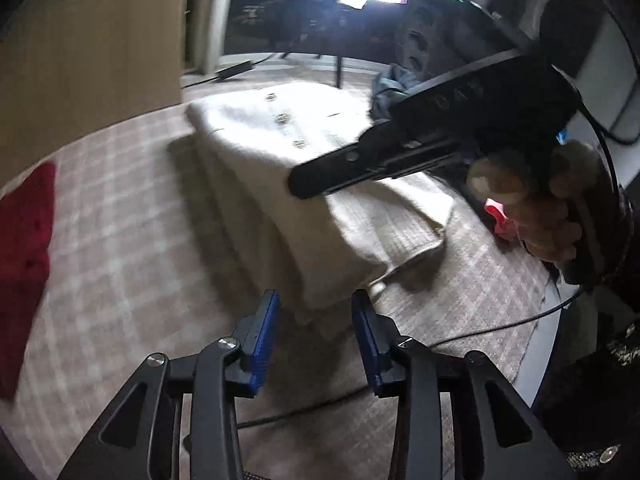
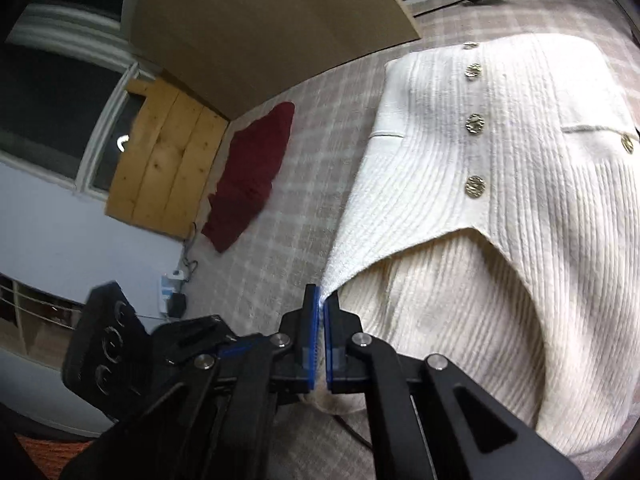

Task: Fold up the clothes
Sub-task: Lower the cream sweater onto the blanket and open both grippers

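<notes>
A cream ribbed cardigan (image 2: 520, 160) with gold buttons lies partly folded on the checked bed cover (image 2: 312, 120). In the right wrist view my right gripper (image 2: 322, 304) is shut on a pointed corner of its near edge. From the left wrist view the cardigan (image 1: 280, 160) stretches away from me. There my left gripper (image 1: 316, 320) is open, its blue pads (image 1: 264, 336) either side of the cardigan's near edge without pressing it. The right gripper (image 1: 298, 186) hovers over the cardigan, held by a person's hand (image 1: 540, 208).
A dark red garment (image 2: 252, 176) lies left of the cardigan, also at the left edge (image 1: 24, 248). A tan board (image 2: 260, 20) stands behind it. A blue-grey garment (image 1: 390, 88) sits at the far side. A black cable (image 1: 480, 332) crosses the cover near me.
</notes>
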The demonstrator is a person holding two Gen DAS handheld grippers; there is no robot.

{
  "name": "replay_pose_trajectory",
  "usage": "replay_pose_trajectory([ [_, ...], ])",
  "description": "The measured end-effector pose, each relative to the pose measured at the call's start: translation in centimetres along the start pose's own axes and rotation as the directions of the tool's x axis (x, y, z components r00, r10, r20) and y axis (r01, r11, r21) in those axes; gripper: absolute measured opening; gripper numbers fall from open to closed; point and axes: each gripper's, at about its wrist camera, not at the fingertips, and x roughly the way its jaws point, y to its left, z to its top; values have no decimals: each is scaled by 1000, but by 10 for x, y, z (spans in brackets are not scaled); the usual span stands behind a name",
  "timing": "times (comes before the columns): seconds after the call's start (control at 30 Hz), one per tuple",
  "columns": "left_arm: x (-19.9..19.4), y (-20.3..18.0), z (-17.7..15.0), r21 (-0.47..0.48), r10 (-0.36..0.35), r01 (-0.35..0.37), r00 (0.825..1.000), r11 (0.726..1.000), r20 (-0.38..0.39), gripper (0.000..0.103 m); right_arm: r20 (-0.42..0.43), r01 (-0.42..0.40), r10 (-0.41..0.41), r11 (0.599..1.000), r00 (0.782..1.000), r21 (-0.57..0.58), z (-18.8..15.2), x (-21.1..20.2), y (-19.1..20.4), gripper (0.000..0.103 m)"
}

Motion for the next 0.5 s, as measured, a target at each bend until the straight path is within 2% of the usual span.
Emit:
replay_pose_trajectory([
  [0.1, 6, -8, 4, 46, -5, 3, 999, 999, 33, 37, -7, -18, 18, 999, 1000, 39, 0, 4, -7, 3],
  [0.17, 13, -13, 5, 85, -10, 6, 999, 996, 39, 33, -16, -27, 28, 998, 999, 56, 1, 10, -10, 3],
  [0.2, 17, -14, 5, 96, -30, 28, 999, 995, 12, 20, -23, -11, 12, 999, 1000, 46, 1, 13, -9, 3],
  [0.23, 21, -15, 5, 108, -47, 49, 999, 993, -16, 18, -37, 31, -30, 999, 999, 24, 1, 16, -7, 3],
  [0.3, 28, -18, -2, 153, -28, 41, 996, 987, -87, 19, -110, 117, -116, 993, 987, 2, -4, 25, -11, 3],
  [0.37, 18, -11, -1, 150, -26, 42, 994, 988, -110, 19, -204, 109, -101, 994, 974, 26, -11, 27, -20, 4],
  [0.43, 7, -3, 1, 144, -25, 44, 991, 989, -129, 25, -169, 89, -90, 996, 981, -13, -13, 3, -16, 4],
  [0.5, -11, 16, 19, 98, -14, 21, 997, 995, -71, 34, -68, 114, -118, 992, 991, -51, -7, -25, -13, 5],
])
